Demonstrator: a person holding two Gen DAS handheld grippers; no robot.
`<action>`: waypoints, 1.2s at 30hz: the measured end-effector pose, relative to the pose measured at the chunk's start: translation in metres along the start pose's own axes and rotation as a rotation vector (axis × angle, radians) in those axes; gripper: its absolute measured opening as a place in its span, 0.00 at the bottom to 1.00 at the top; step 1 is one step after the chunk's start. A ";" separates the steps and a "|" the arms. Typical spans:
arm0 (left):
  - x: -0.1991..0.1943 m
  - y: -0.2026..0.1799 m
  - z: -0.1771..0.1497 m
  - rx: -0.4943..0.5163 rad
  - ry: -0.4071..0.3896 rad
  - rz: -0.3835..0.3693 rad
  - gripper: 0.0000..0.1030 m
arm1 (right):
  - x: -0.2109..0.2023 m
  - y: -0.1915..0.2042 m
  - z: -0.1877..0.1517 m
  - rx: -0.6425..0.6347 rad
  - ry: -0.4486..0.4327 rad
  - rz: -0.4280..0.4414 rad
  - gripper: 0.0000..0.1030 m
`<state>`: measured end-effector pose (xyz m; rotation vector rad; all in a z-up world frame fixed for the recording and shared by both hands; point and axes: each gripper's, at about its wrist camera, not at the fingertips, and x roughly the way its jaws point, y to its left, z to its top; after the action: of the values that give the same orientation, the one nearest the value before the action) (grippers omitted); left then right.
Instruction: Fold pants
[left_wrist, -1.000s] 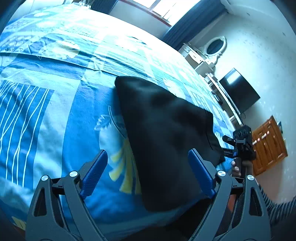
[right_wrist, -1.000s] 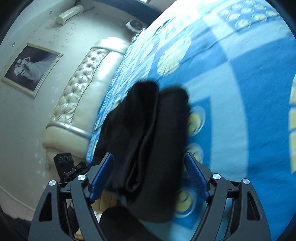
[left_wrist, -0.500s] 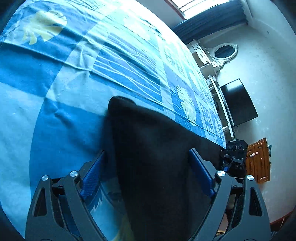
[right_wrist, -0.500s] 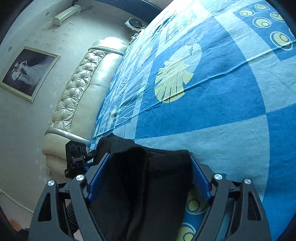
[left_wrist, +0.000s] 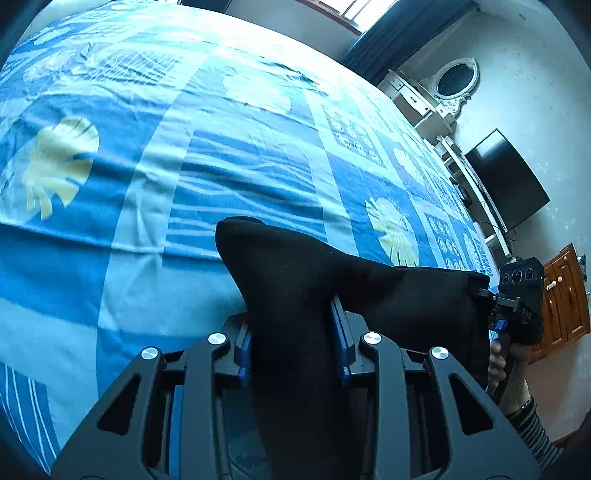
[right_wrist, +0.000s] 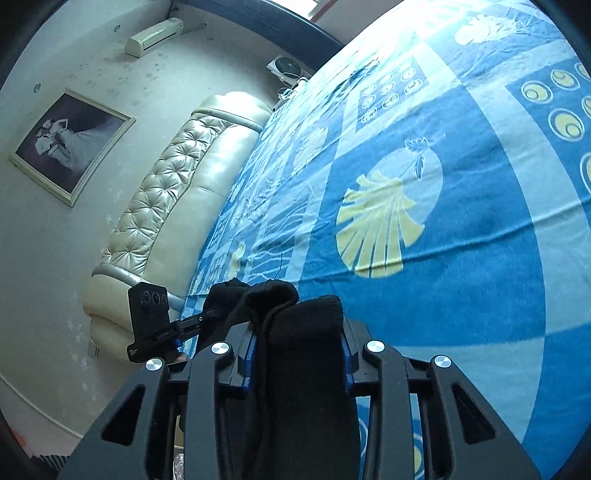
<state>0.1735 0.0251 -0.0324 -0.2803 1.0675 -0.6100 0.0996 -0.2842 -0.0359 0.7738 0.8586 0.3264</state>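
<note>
The black pants (left_wrist: 406, 295) hang bunched and stretched between my two grippers above the blue patterned bed cover (left_wrist: 166, 177). My left gripper (left_wrist: 291, 317) is closing, and its blue pads squeeze a thick fold of the cloth. At the right of the left wrist view, my right gripper (left_wrist: 493, 310) grips the other end. In the right wrist view the right gripper (right_wrist: 299, 332) is also closing, pads pressed on the layered pants (right_wrist: 303, 387). The left gripper (right_wrist: 199, 321) shows at the left there, on the same cloth.
The bed cover (right_wrist: 461, 258) spreads wide ahead of both grippers. A tufted cream headboard (right_wrist: 177, 192) bounds one end. A dark TV (left_wrist: 506, 184), a white dresser (left_wrist: 424, 103) and a wooden cabinet (left_wrist: 565, 295) stand past the other. A striped sleeve (left_wrist: 532, 417) holds the right gripper.
Both grippers slid forward over the flat folded pants and their jaws narrowed from wide open onto the cloth. The pants now rise bunched between them.
</note>
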 end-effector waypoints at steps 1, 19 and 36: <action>0.001 -0.001 0.007 0.008 -0.009 0.011 0.31 | 0.002 -0.001 0.007 0.002 -0.010 0.000 0.33; 0.043 0.016 0.020 0.025 0.013 0.113 0.36 | 0.025 -0.060 0.016 0.119 0.008 -0.042 0.33; 0.042 0.016 0.019 0.028 0.010 0.112 0.41 | 0.021 -0.059 0.016 0.128 0.004 -0.026 0.36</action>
<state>0.2097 0.0116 -0.0618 -0.1918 1.0758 -0.5261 0.1225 -0.3209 -0.0837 0.8804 0.8994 0.2513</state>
